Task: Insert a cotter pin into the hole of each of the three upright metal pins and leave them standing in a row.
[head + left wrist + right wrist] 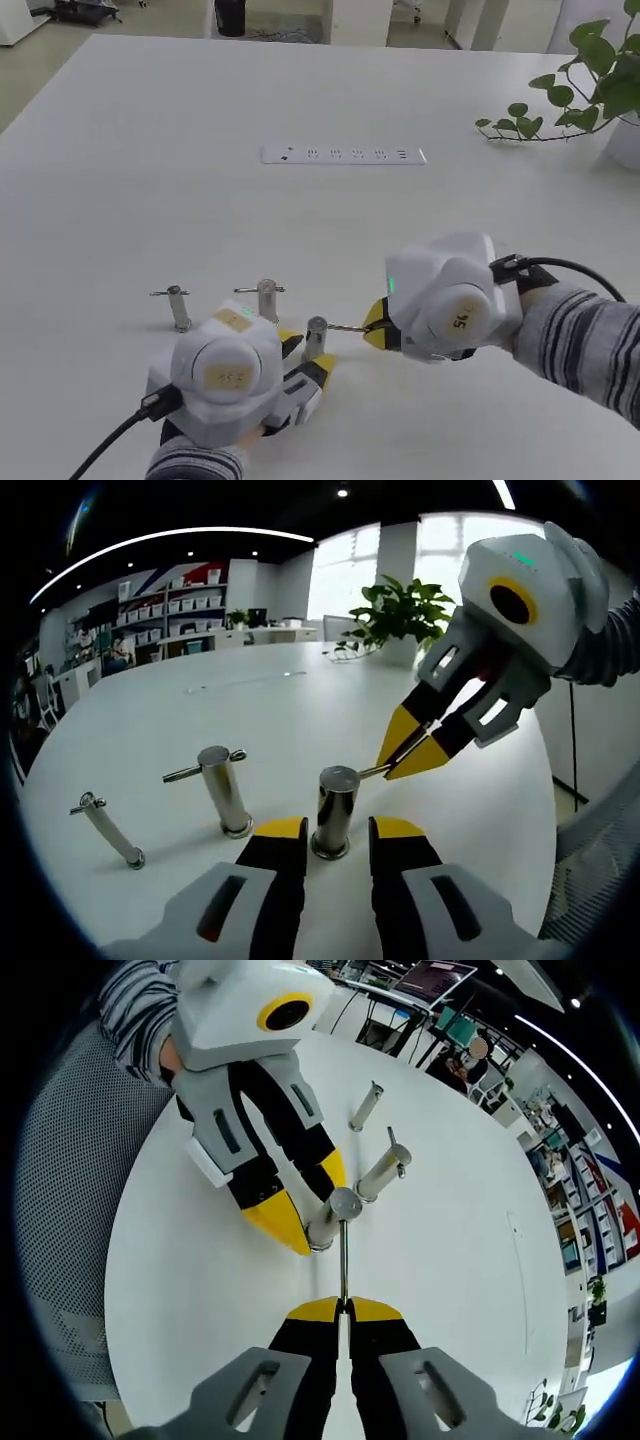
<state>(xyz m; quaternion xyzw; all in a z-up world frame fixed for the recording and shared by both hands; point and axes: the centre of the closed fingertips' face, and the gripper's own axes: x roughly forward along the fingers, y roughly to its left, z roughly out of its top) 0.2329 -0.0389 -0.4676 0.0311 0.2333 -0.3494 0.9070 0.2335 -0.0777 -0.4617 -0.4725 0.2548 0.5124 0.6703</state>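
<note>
Three upright metal pins stand in a row on the white table (150,150). The left pin (178,306) and the middle pin (267,299) each carry a cotter pin through the top. My left gripper (308,355) is shut on the base of the third pin (335,808), one jaw on each side. From the right, my right gripper (375,327) is shut on a thin cotter pin (343,1260). The cotter pin lies level, and its tip meets the head of the third pin (345,1203).
A white power strip (343,154) lies flat in the middle of the table. A leafy plant (590,80) in a white pot stands at the far right. A black cable (110,445) trails from the left gripper toward the near edge.
</note>
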